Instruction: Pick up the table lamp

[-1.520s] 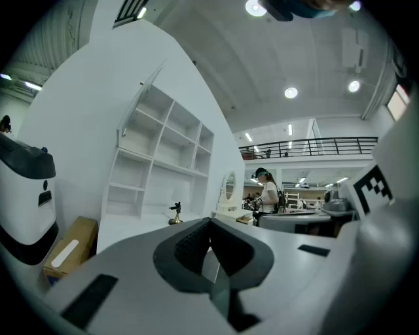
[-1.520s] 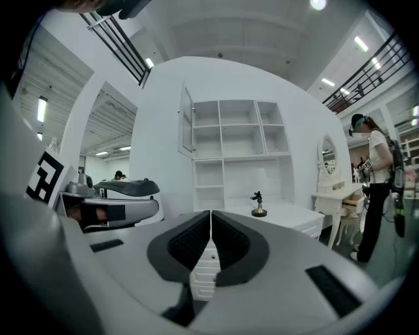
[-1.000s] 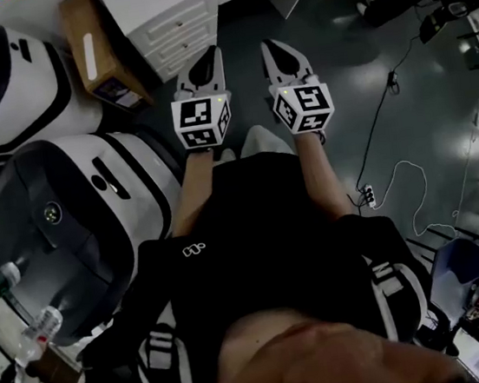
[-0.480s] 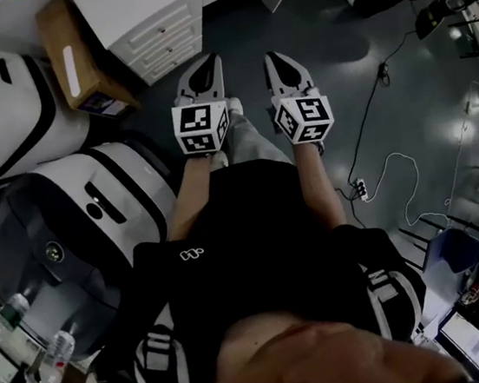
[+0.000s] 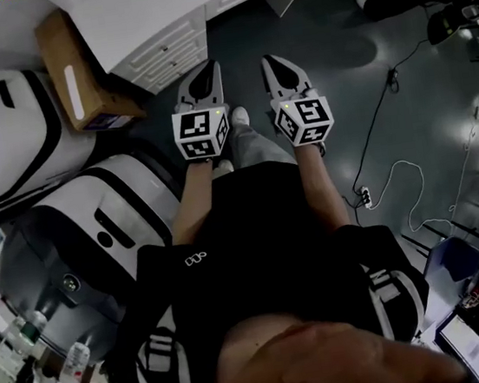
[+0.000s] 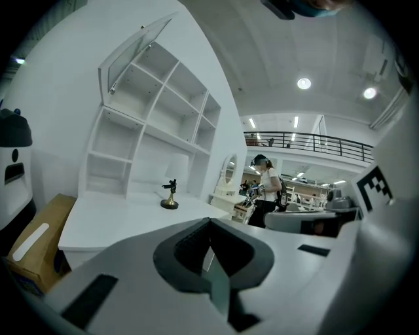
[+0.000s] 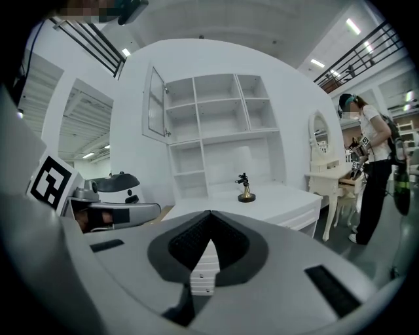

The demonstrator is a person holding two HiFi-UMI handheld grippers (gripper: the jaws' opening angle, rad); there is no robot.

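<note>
The table lamp [image 6: 169,195] is small and dark with a round brass base. It stands on the white desk [image 6: 111,222] in front of the shelf unit, and shows again as the lamp [image 7: 245,188] in the right gripper view. It is hidden in the head view. My left gripper [image 5: 208,66] and right gripper [image 5: 271,58] are held side by side over the dark floor, pointing at the desk's drawers [image 5: 164,47] and still well short of the lamp. The left gripper [image 6: 209,221] and the right gripper [image 7: 211,212] are both shut and hold nothing.
Two large white-and-black machines [image 5: 22,136] [image 5: 98,249] stand at the left, with a cardboard box [image 5: 76,76] beside the desk. A cable and power strip [image 5: 365,198] lie on the floor at the right. A person [image 7: 370,163] stands by a white vanity [image 7: 324,180].
Both grippers have advanced together toward the white desk, still shut and side by side. The machines on the left have slid lower in the head view.
</note>
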